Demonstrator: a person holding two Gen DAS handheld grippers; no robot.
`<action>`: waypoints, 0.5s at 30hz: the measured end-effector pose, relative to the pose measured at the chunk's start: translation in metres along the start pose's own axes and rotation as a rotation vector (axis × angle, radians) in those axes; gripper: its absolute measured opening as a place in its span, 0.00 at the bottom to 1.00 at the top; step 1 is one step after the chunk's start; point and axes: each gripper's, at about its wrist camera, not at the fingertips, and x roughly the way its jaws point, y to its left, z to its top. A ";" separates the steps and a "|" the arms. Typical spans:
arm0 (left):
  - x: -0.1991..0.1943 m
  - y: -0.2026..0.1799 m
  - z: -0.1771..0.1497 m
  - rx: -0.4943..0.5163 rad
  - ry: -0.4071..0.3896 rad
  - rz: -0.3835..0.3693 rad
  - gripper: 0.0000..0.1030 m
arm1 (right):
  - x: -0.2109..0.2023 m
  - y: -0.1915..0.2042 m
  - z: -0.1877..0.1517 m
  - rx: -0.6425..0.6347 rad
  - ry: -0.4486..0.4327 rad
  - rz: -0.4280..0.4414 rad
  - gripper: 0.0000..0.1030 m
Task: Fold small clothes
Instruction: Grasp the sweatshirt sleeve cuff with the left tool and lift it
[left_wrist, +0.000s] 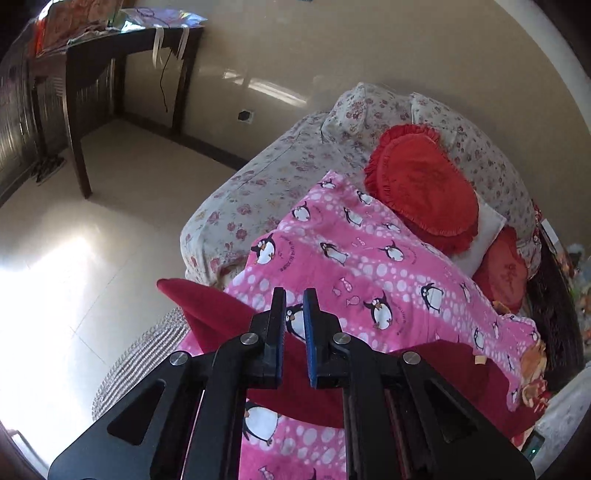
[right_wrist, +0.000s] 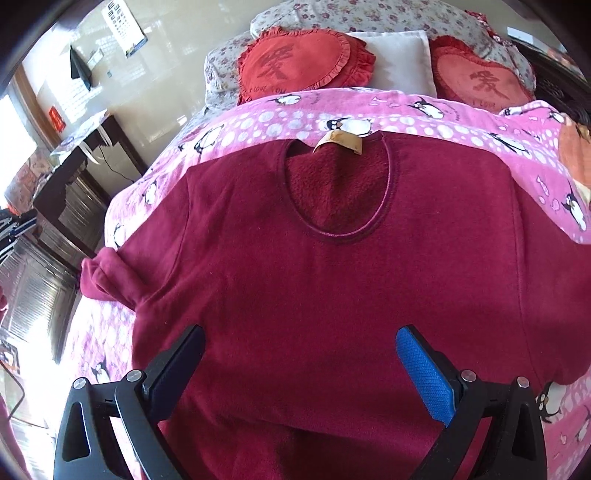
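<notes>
A dark red fleece top (right_wrist: 314, 280) lies flat, front up, on a pink penguin blanket (right_wrist: 280, 110); its neckline with a tan label (right_wrist: 340, 142) points to the pillows. Its left sleeve (right_wrist: 110, 280) is bunched at the bed's edge. My right gripper (right_wrist: 301, 365) is wide open just above the top's lower body, holding nothing. My left gripper (left_wrist: 294, 314) has its jaws nearly together with a narrow empty gap, above the sleeve (left_wrist: 210, 306) near the bed's left edge; the top also shows in the left wrist view (left_wrist: 461, 373).
Two red heart cushions (right_wrist: 295, 66) (right_wrist: 480, 79) and a white pillow (right_wrist: 399, 59) lie at the bed's head on floral bedding (left_wrist: 258, 184). A dark desk (left_wrist: 110, 74) stands on the tiled floor left of the bed. A striped rug (left_wrist: 140, 354) lies beside the bed.
</notes>
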 end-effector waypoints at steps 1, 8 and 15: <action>0.008 0.005 -0.003 -0.014 0.022 0.024 0.11 | -0.002 -0.001 -0.001 0.003 0.001 0.005 1.00; 0.070 0.070 -0.022 -0.233 0.115 0.133 0.47 | 0.000 -0.013 -0.007 0.040 0.029 -0.002 1.00; 0.134 0.098 -0.023 -0.317 0.206 0.173 0.50 | 0.015 -0.014 -0.009 0.045 0.066 0.003 1.00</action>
